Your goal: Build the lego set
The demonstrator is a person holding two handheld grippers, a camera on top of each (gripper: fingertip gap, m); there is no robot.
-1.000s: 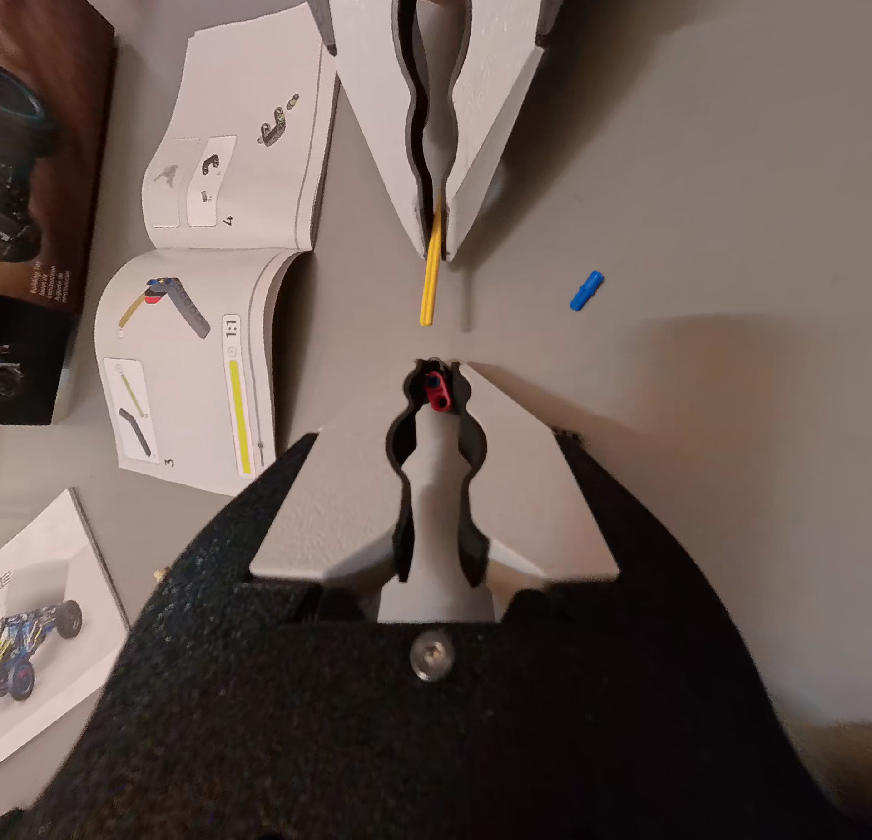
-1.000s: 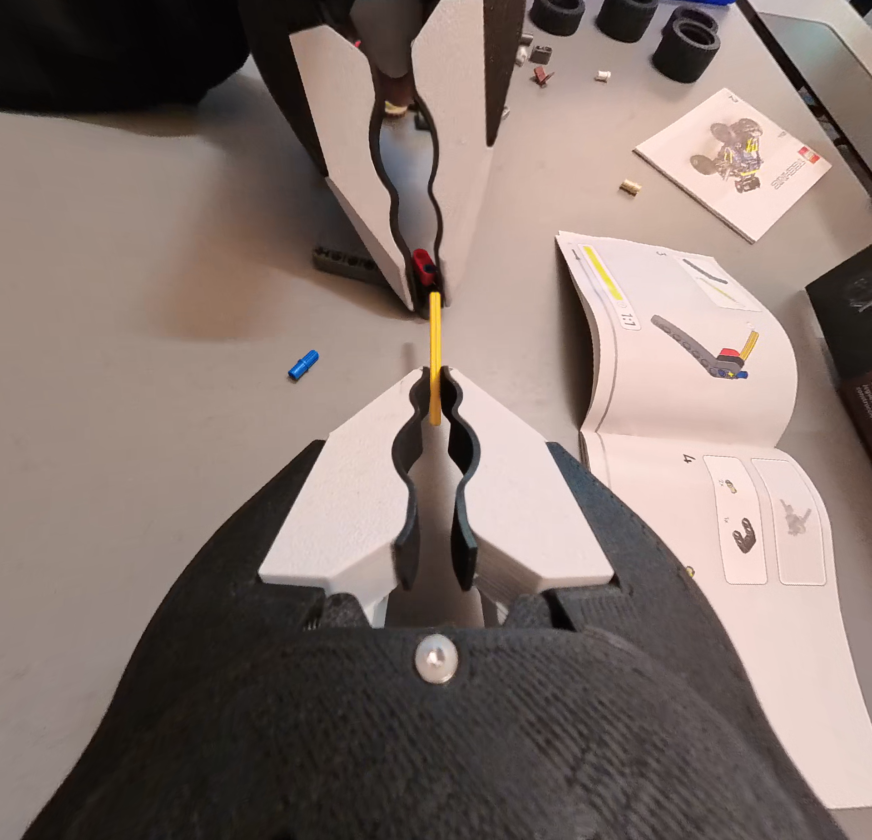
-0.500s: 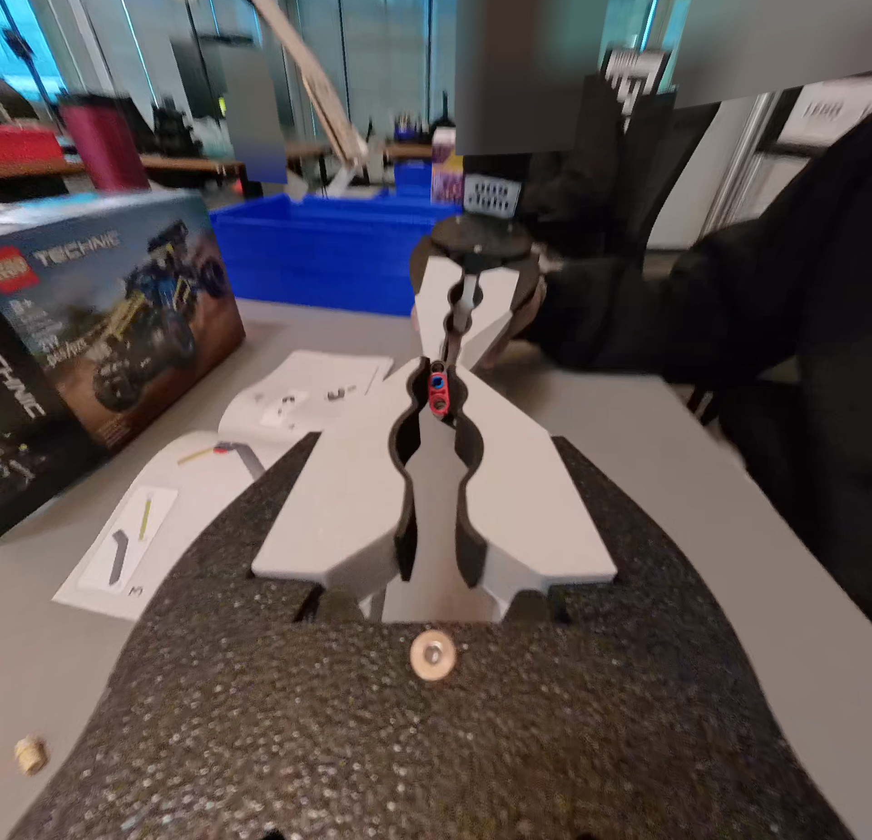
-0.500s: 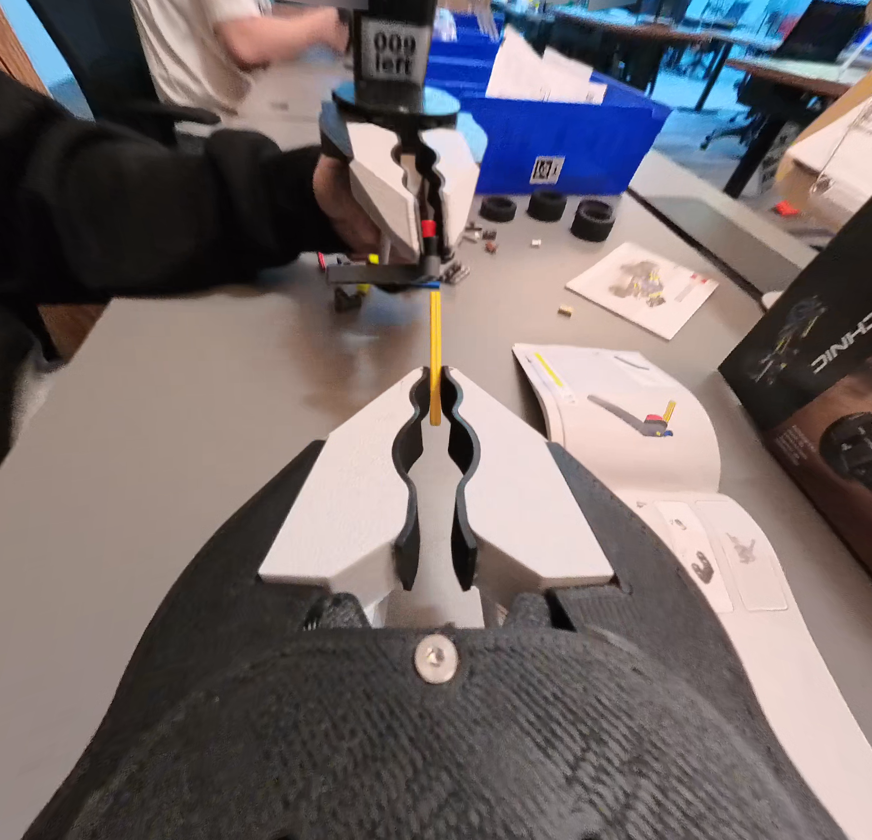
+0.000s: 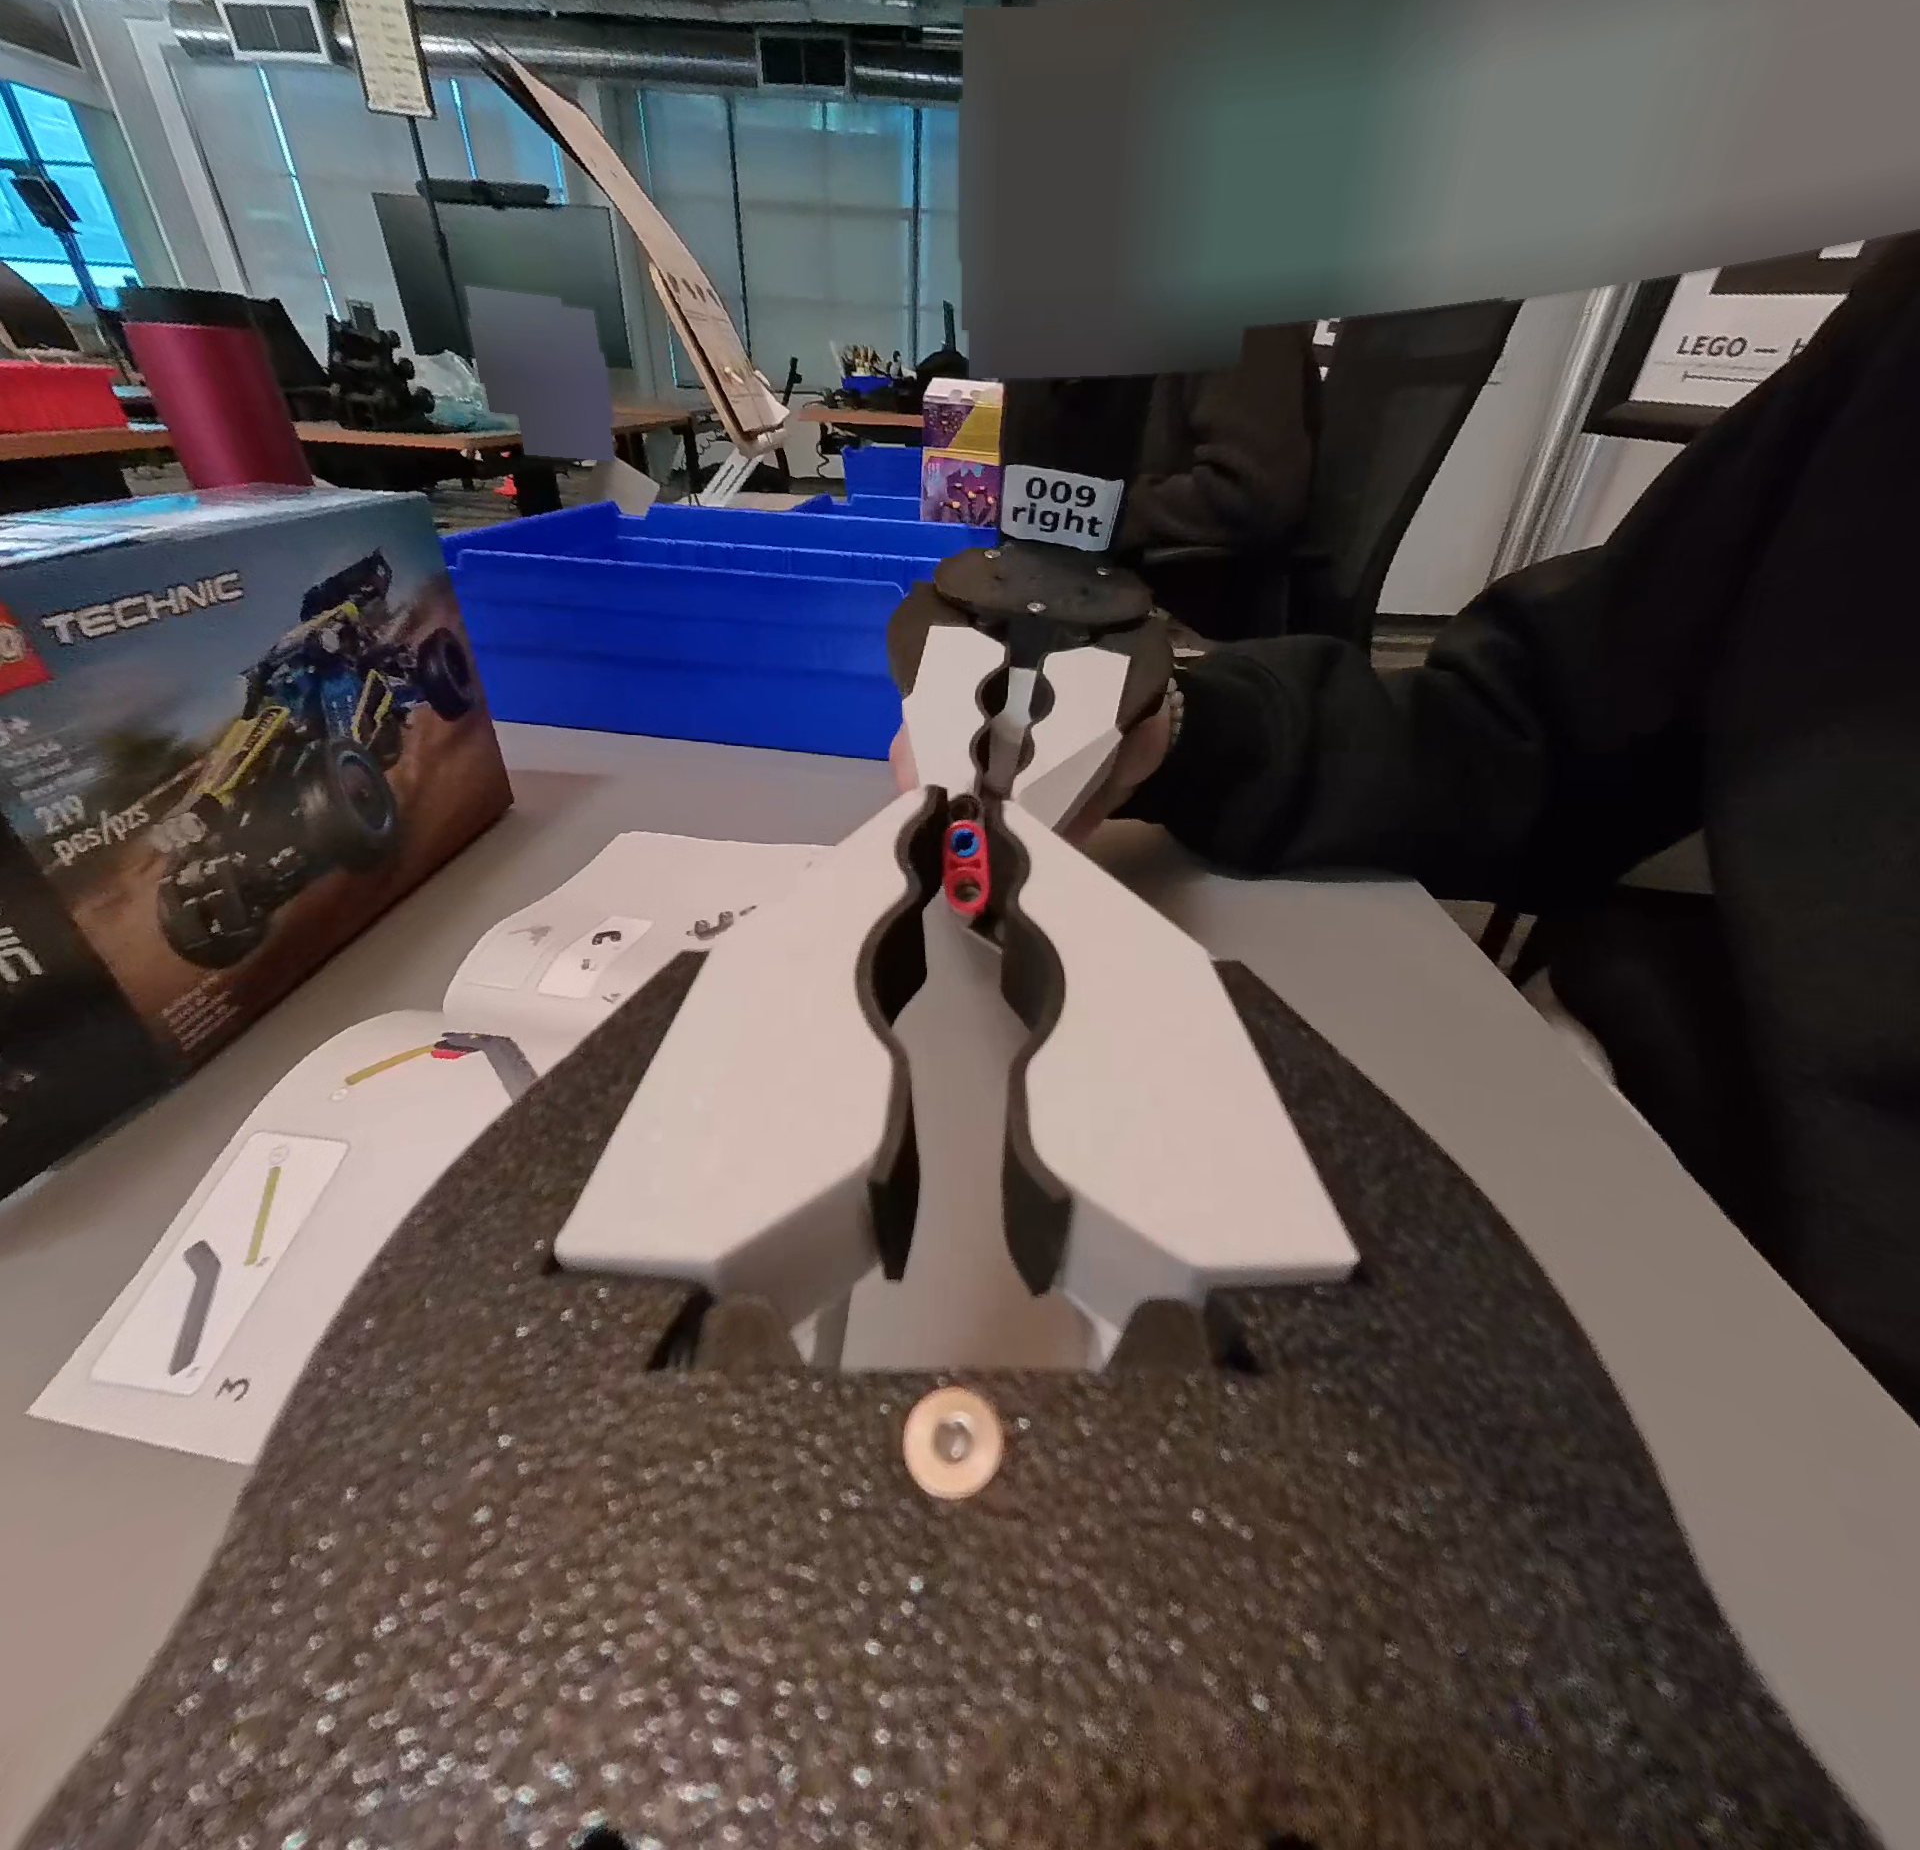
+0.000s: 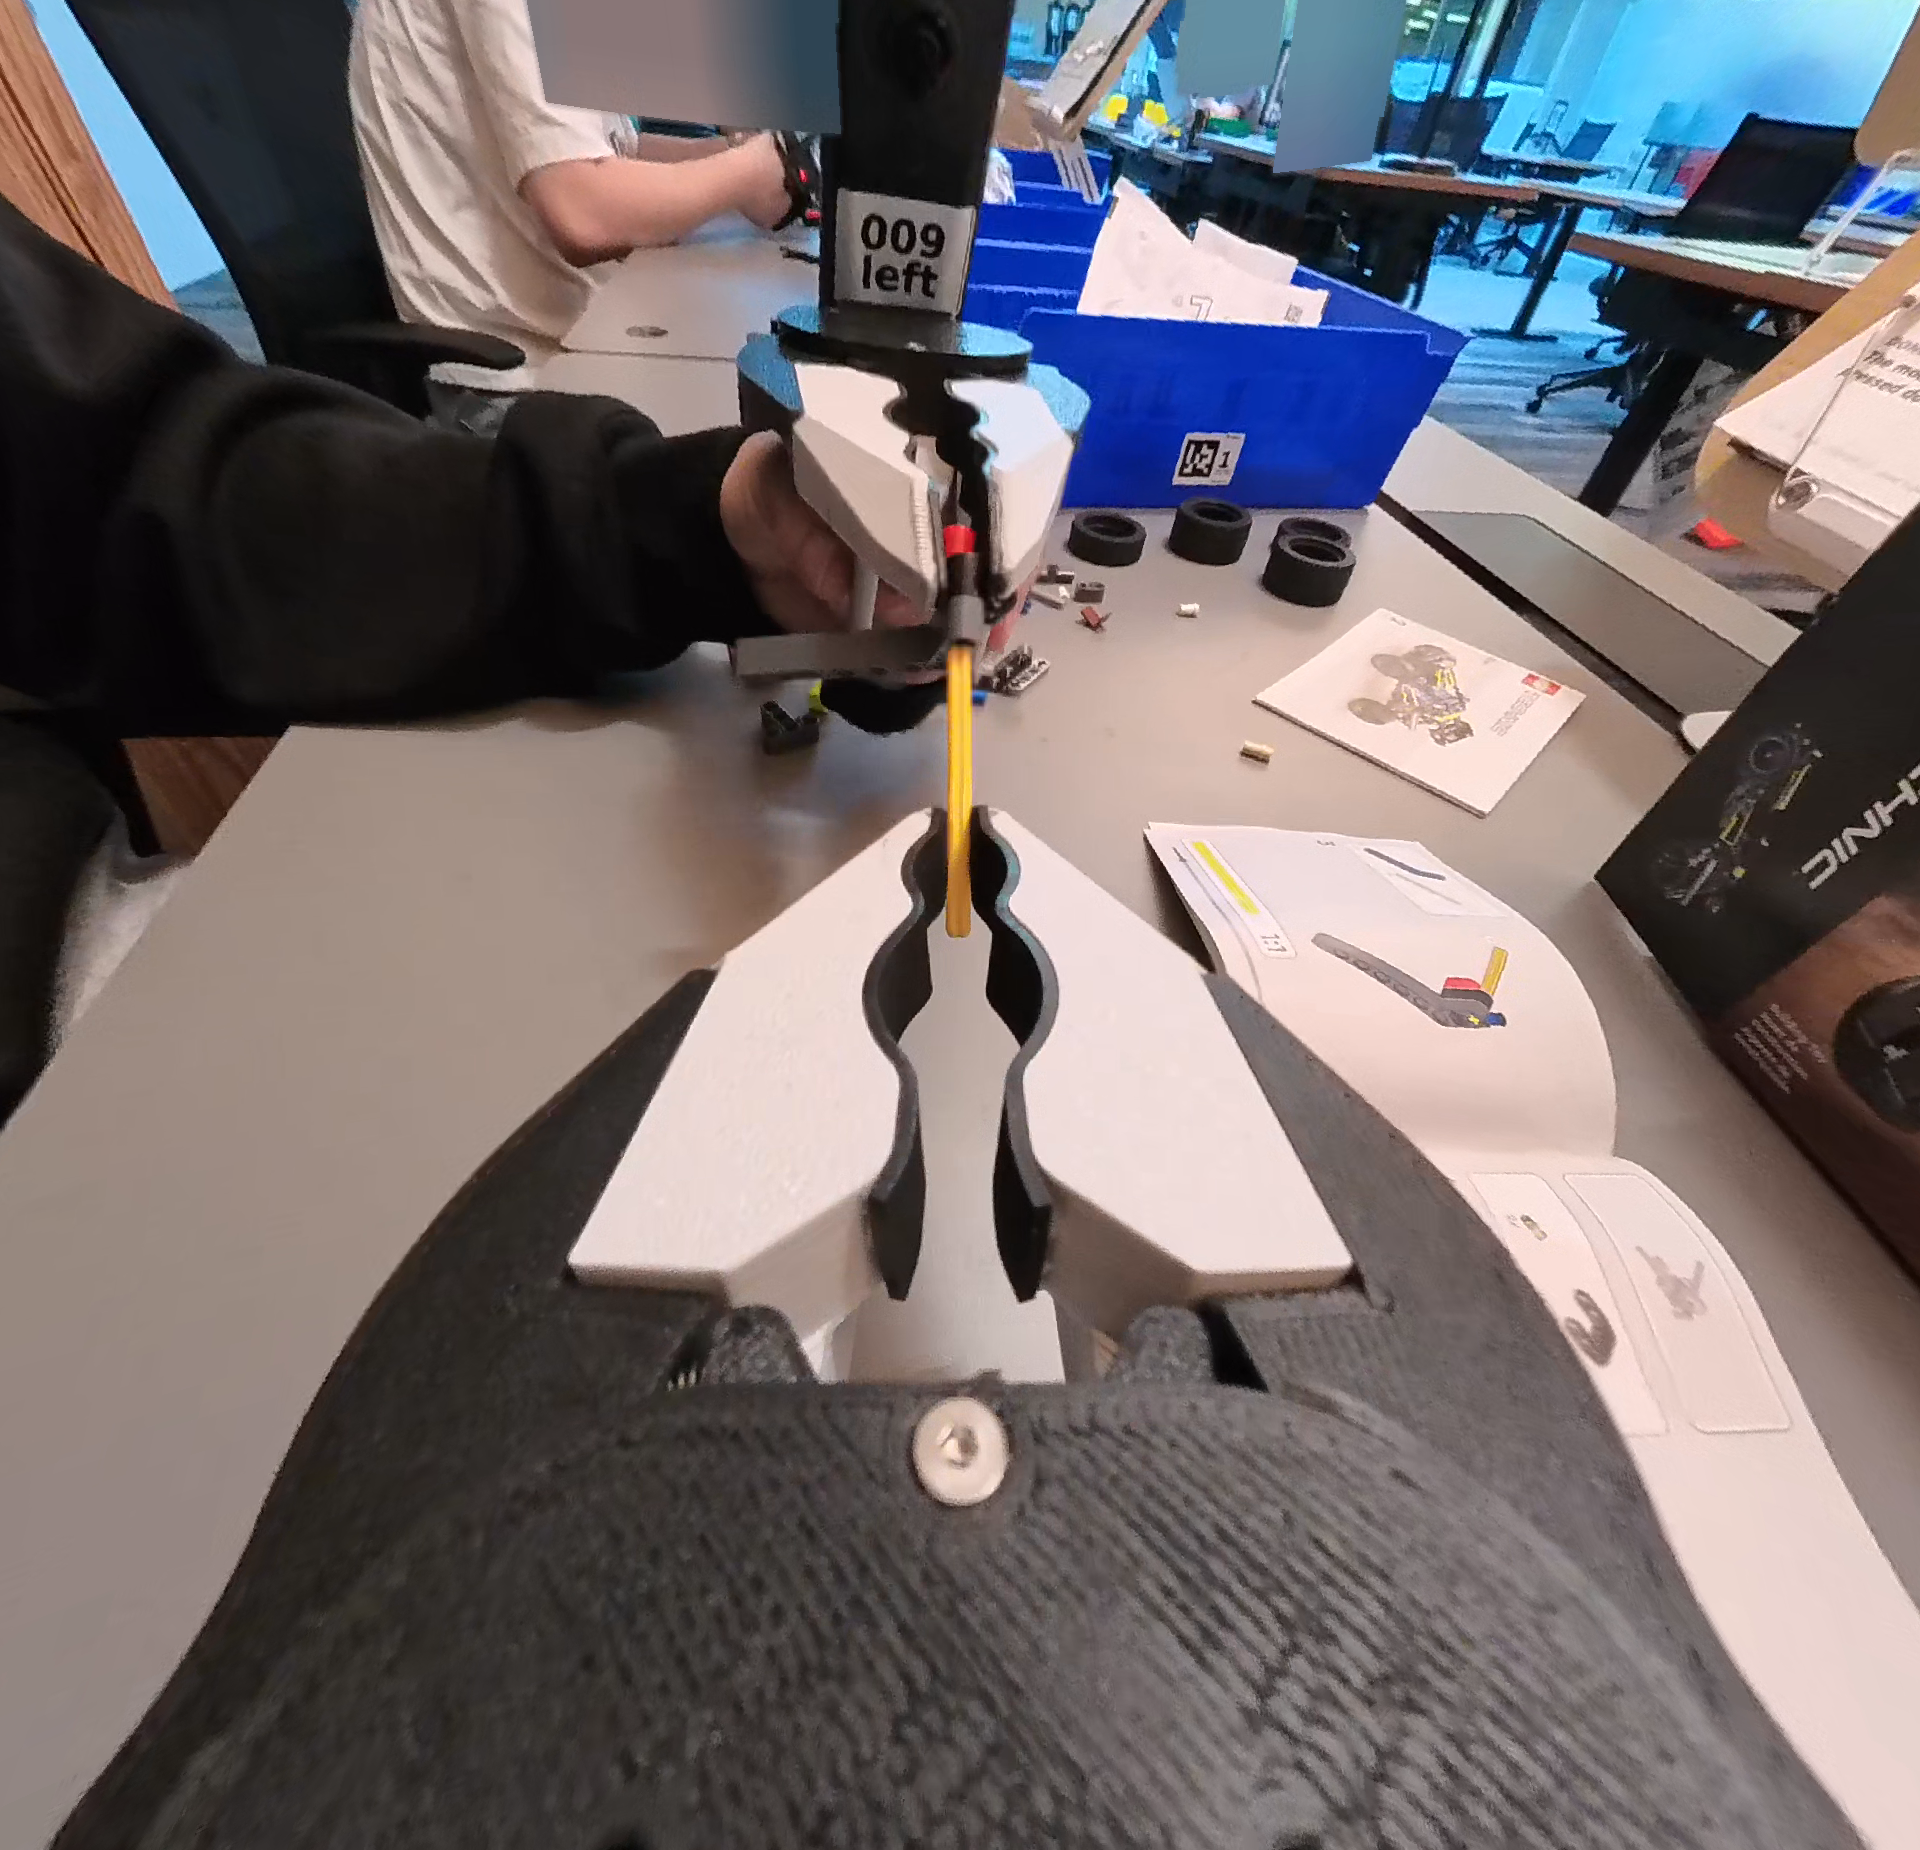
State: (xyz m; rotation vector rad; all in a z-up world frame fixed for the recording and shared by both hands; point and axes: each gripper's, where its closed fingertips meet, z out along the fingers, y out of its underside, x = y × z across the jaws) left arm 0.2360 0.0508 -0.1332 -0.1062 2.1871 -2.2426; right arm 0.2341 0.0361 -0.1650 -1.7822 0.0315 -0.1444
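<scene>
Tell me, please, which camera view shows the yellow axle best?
The right wrist view: the yellow axle runs in full length from the right tool, shut on its near end, to the red connector held in the left tool. The left wrist view shows that connector end-on, but no axle can be made out.

both tools lifted off table, yellow axle now meets grey beam

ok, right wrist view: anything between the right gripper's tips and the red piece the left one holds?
Only the yellow axle: it spans from the right gripper to the grey beam under the red connector.
</scene>
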